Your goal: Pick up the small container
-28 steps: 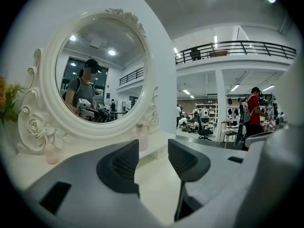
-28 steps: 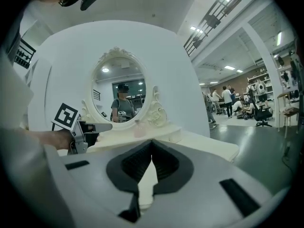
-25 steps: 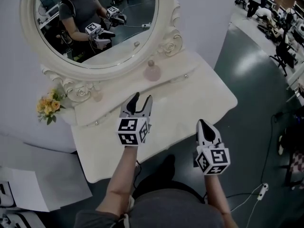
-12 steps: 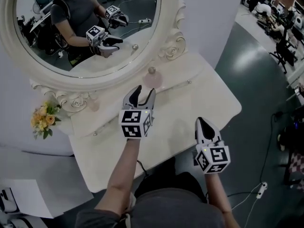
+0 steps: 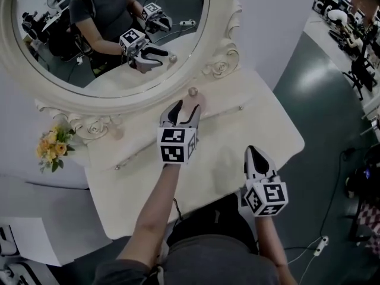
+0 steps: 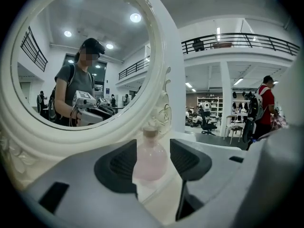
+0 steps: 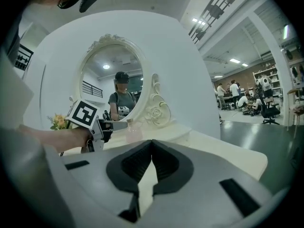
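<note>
The small container is a round pink bottle [image 5: 193, 101] with a stopper, standing on the white dressing table [image 5: 261, 120] just under the mirror. My left gripper [image 5: 183, 111] points at it, the tips just short of it, jaws opening. In the left gripper view the bottle [image 6: 151, 159] stands upright in line with the gap between the dark pads [image 6: 121, 163], which do not press on it. My right gripper [image 5: 254, 155] hovers shut over the table's front right, nothing in it. From the right gripper view [image 7: 152, 145], the left gripper [image 7: 113, 124] reaches towards the bottle [image 7: 133, 131].
A big oval mirror with a carved white frame [image 5: 221, 64] rises right behind the bottle. A yellow flower bunch [image 5: 48, 148] and a second small bottle [image 5: 117, 133] sit at the table's left. The table's front edge [image 5: 196, 203] lies close to the person's body. A cable [image 5: 314, 246] lies on the floor.
My left gripper has moved forward and up the table towards the pink bottle, and its jaws stand wider. The right gripper has stayed where it was.
</note>
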Demonstrator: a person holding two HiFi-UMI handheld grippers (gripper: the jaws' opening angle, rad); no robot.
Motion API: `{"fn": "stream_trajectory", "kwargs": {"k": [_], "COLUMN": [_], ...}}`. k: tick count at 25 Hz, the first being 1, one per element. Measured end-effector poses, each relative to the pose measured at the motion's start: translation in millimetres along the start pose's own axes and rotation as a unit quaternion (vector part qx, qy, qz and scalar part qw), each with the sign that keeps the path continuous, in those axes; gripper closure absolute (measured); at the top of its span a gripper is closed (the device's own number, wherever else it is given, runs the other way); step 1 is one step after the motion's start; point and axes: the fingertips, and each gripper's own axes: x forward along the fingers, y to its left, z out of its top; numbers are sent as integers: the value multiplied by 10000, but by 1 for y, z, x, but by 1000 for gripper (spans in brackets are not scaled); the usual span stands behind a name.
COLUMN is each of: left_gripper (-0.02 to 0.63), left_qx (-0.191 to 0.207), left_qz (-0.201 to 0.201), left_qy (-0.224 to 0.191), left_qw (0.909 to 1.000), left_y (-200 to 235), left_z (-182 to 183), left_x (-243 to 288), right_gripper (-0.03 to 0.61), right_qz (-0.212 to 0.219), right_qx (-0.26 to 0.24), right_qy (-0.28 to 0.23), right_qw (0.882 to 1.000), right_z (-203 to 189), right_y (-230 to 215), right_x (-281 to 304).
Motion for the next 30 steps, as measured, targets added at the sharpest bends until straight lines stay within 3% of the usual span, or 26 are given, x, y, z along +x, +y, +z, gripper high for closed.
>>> {"fn": "stream_trajectory", "kwargs": {"k": [21,30], "left_gripper": [408,440], "left_qx": [-9,73], "left_qz": [647,931], "left_qy": [171,281], "left_qw": [9978,9952], "left_y": [12,18], "left_z": [9,9], "left_x": [66,73], "right_gripper": [575,575], "right_qz": [780,996], "right_qx": [82,81], "right_qy": [365,522], "right_qw": [9963,9936], "right_z": [3,-1], "right_y": [-43,-51], "right_x": [57,64]}}
